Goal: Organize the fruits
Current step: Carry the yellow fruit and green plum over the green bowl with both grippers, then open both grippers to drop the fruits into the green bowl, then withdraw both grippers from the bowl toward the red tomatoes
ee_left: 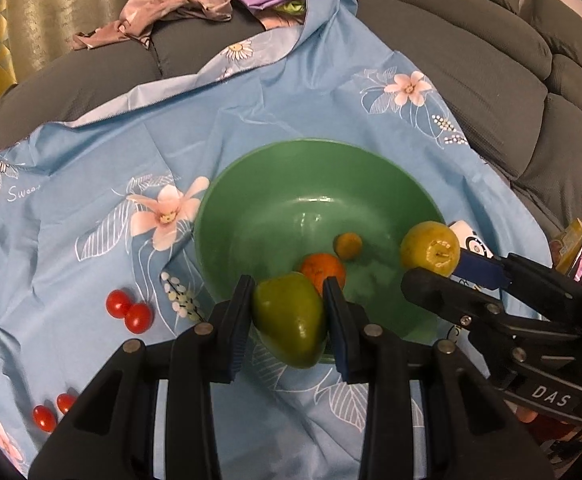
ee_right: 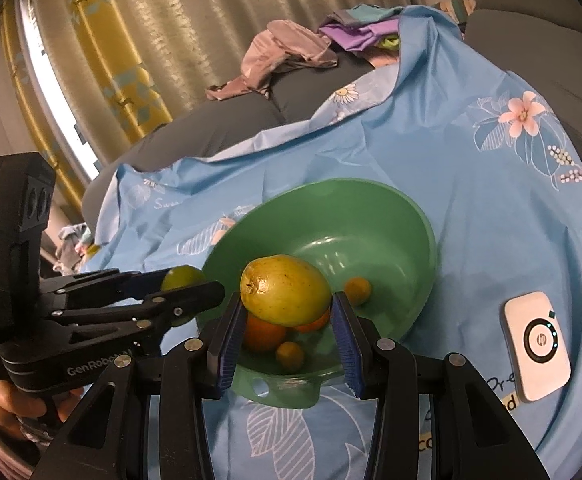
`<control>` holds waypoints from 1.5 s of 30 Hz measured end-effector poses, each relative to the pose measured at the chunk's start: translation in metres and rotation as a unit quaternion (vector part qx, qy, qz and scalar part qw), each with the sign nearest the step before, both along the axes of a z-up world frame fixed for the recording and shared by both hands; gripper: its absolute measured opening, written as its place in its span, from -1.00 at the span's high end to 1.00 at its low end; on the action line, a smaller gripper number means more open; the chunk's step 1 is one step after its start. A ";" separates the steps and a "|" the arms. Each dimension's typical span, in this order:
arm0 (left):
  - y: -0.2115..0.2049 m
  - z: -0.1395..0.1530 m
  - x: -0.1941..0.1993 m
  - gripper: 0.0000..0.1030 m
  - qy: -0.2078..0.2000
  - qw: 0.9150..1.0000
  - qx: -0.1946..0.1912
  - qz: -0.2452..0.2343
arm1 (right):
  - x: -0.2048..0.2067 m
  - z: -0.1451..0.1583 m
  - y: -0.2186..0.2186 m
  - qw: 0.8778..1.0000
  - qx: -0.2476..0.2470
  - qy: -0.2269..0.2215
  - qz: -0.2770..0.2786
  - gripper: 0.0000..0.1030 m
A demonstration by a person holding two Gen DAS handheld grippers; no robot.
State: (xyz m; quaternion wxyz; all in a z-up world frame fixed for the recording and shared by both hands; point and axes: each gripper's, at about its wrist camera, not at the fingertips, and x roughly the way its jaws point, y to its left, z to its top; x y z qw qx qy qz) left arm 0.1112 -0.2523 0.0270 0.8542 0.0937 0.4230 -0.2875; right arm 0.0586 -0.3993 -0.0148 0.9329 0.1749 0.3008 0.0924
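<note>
Oranges already lie in the bowl (ee_left: pixel 227 216), each tool (ee_left: pixel 289 312) (ee_right: pixel 287 320) grips a fruit above it, and tomatoes (ee_left: pixel 129 311) wait outside.

Lighting indoor, moderate, warm-tinted. Daylight enters through a bright strip between the curtains (ee_right: pixel 91 92) in the right wrist view. Soft glare inside the green bowl (ee_left: pixel 315 200). Strong fisheye bending, dark vignetted corners. Focus mostly sharp; shadows faint.
</note>
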 end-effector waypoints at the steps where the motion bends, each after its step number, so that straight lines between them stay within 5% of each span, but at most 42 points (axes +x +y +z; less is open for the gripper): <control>1: 0.000 -0.001 0.001 0.32 0.001 1.000 0.001 0.001 | 0.000 -0.001 0.000 1.000 -0.001 0.001 -0.001 0.13; 16: 0.004 -0.010 0.005 0.34 0.008 1.000 0.001 0.002 | 0.004 -0.011 0.008 0.999 -0.020 0.036 -0.008 0.13; 27: 0.029 0.003 -0.008 -0.32 -0.002 0.999 -0.025 0.021 | -0.009 0.006 0.014 0.999 -0.035 0.026 -0.022 0.13; 29: 0.043 0.007 -0.015 -0.56 -0.003 0.999 -0.026 0.038 | -0.014 0.009 0.017 0.999 -0.034 0.025 -0.023 0.13; 35: 0.095 0.006 -0.044 -0.86 -0.003 0.996 -0.010 0.093 | -0.025 0.019 0.039 0.998 -0.058 0.020 -0.017 0.13; 45: 0.163 -0.008 -0.086 -0.88 0.019 0.987 -0.005 0.158 | -0.047 0.030 0.085 0.994 -0.111 0.012 0.010 0.13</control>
